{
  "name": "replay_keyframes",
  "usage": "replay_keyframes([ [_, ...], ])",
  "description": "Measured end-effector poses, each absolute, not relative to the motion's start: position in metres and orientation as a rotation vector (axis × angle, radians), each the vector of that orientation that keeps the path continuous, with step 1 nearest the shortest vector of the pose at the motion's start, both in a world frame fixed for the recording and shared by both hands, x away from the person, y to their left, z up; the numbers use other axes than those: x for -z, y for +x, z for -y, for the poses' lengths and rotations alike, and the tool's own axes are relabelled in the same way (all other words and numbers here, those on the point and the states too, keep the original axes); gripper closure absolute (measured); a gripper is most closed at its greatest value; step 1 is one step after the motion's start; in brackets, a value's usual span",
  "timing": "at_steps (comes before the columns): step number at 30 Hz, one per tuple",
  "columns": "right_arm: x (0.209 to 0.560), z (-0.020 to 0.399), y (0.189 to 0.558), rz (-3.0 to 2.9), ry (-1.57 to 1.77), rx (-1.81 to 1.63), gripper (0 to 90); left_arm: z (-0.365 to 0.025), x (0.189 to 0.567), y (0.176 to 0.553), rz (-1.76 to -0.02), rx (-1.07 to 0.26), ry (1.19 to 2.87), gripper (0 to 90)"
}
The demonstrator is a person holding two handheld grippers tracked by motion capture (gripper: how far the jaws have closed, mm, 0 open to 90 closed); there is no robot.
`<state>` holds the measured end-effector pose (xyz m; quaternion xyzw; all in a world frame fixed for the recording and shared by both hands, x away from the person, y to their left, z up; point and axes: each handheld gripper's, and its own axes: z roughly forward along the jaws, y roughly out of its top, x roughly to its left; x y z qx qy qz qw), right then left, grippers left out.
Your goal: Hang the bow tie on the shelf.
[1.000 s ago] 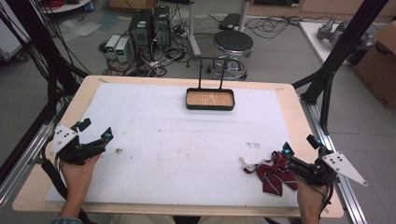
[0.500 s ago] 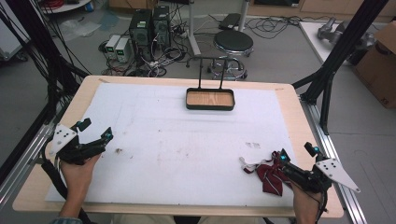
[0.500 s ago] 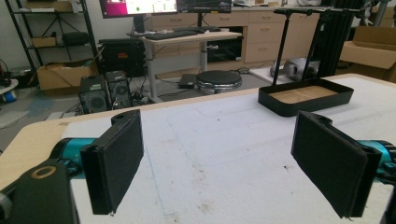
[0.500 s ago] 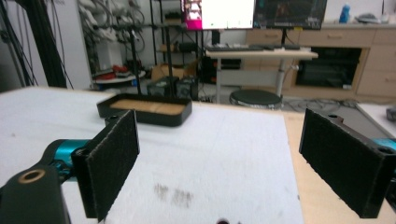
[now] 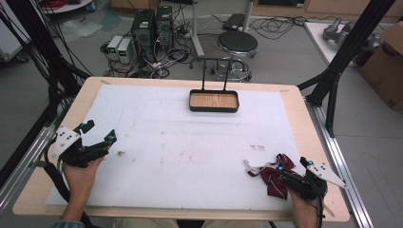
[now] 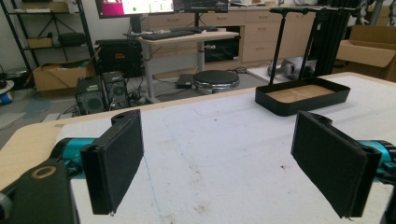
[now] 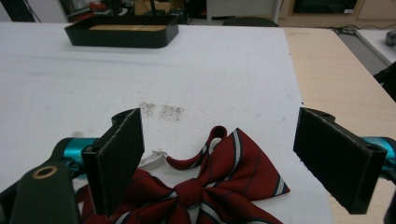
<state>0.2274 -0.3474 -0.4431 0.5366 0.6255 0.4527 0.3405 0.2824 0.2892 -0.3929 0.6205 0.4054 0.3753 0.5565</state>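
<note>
Near worktop (image 5: 157, 142) edge, right tool (image 7: 219, 158): wide apart, now drawn back, straddling bow tie (image 7: 205, 186)
Left tool (image 6: 219, 163): wide, unmoved
Tray (image 5: 214, 101): unchanged

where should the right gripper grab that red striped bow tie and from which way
Grip the dark red striped fabric bow tie at its narrow centre knot, coming down from above. It lies flat on the white table cover, the wings fan wide and floppy, and the open right gripper already straddles the knot.
</note>
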Motion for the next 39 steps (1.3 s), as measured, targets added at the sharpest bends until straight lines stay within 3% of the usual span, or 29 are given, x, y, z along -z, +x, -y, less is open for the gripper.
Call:
replay_keyframes([
  [4, 0.446, 0.346, 0.234, -1.652, 1.415, -1.138, 18.9, -0.289, 0.393, 0.282, -0.953, -0.883, 1.471, 17.3],
  [16, 0.448, 0.335, 0.249, -1.794, 1.419, -0.969, 42.8, -0.289, 0.392, 0.281, -0.945, -0.885, 1.463, 17.3],
  [28, 0.45, 0.334, 0.251, -1.854, 1.49, -0.931, 57.2, -0.289, 0.392, 0.281, -0.937, -0.885, 1.465, 17.3],
  [31, 0.45, 0.334, 0.25, -1.86, 1.51, -0.955, 70.2, -0.289, 0.392, 0.28, -0.937, -0.885, 1.464, 17.3],
  [36, 0.449, 0.332, 0.248, -1.849, 1.507, -0.967, 84.5, -0.29, 0.391, 0.28, -0.937, -0.889, 1.464, 17.4],
  [39, 0.446, 0.334, 0.246, -1.82, 1.49, -1.013, 85.1, -0.29, 0.392, 0.28, -0.937, -0.89, 1.464, 17.4],
])
